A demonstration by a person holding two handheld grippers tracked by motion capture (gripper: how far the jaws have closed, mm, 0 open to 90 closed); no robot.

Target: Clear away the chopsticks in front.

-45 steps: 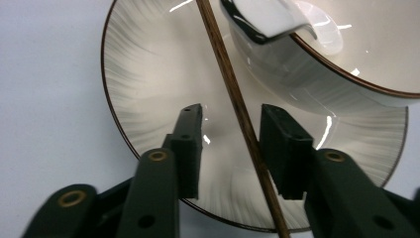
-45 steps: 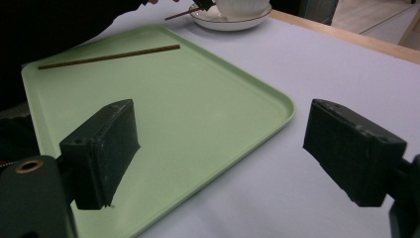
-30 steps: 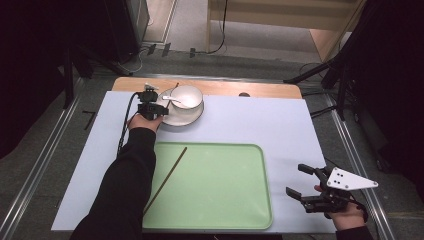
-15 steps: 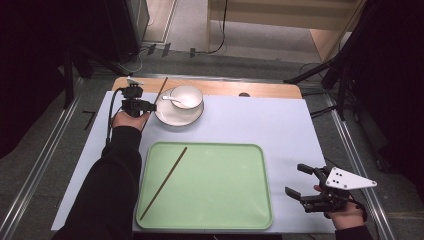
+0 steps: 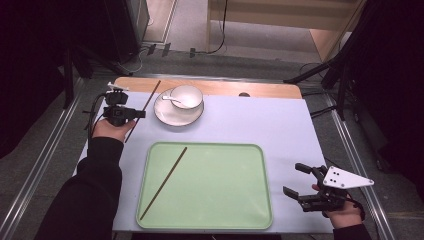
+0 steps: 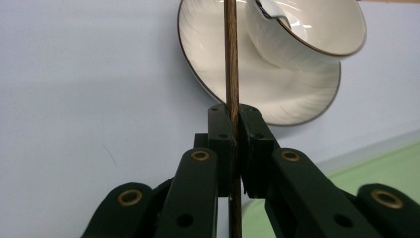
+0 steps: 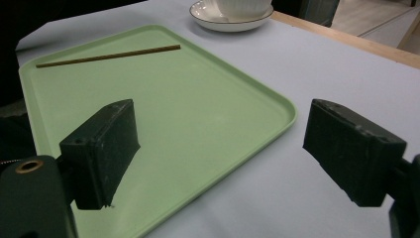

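- High view: my left tongs (image 5: 126, 113) sit at the far-left part of the bench (image 5: 260, 125), clamped on a brown chopstick (image 5: 149, 97) that slants up toward the wooden back edge, just left of the saucer (image 5: 176, 116).
- Left gripper view: pads pinched tight on that chopstick (image 6: 231, 59); stick runs straight up betw. them, crossing in front of the saucer (image 6: 292, 94) and cup (image 6: 317, 37).
- White cup (image 5: 187, 96) w/ a spoon (image 5: 172, 100) in it stands on the saucer.
- 2nd chopstick (image 5: 164, 182) lies diagonal in the left half of the green tray (image 5: 235, 200).
- My right tongs (image 5: 301, 184) rest at the bench's near-right corner, just right of the tray, wide open, nothing betw. them.
- Right gripper view: both pads apart, tray (image 7: 208, 114) corner betw. them, 2nd chopstick (image 7: 109, 56) further off.
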